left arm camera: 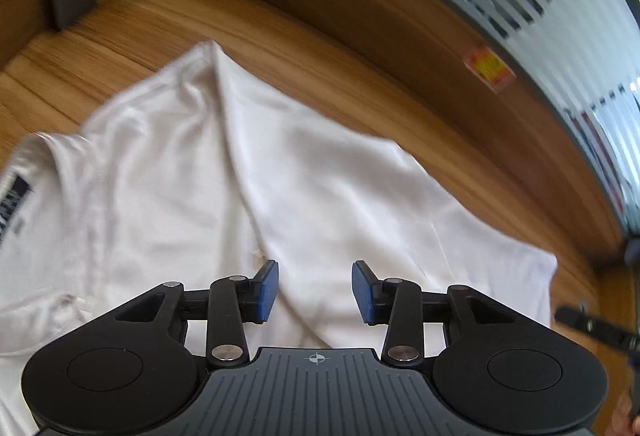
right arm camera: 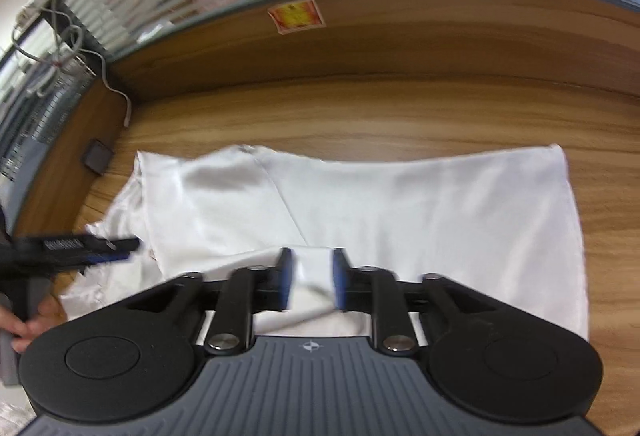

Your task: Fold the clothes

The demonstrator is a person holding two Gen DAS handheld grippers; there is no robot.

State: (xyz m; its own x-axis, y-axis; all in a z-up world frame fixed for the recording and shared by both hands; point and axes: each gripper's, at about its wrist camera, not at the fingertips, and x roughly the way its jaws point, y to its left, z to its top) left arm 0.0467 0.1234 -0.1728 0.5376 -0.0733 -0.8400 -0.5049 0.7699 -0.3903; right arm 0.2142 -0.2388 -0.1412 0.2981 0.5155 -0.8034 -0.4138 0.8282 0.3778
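My right gripper [right arm camera: 310,278] pinching bunched fold of white shirt [right arm camera: 400,203] lying across worktop [right arm camera: 360,115]; left gripper [left arm camera: 315,292] spread, empty. Risk: thin fold slips free, layers drag crooked.

A brown wood table [right arm camera: 360,115] holds a white shirt [right arm camera: 400,203], spread out across its middle. A small black box [right arm camera: 96,155] sits at the far left corner. A thin white cord [right arm camera: 120,95] hangs beside it.
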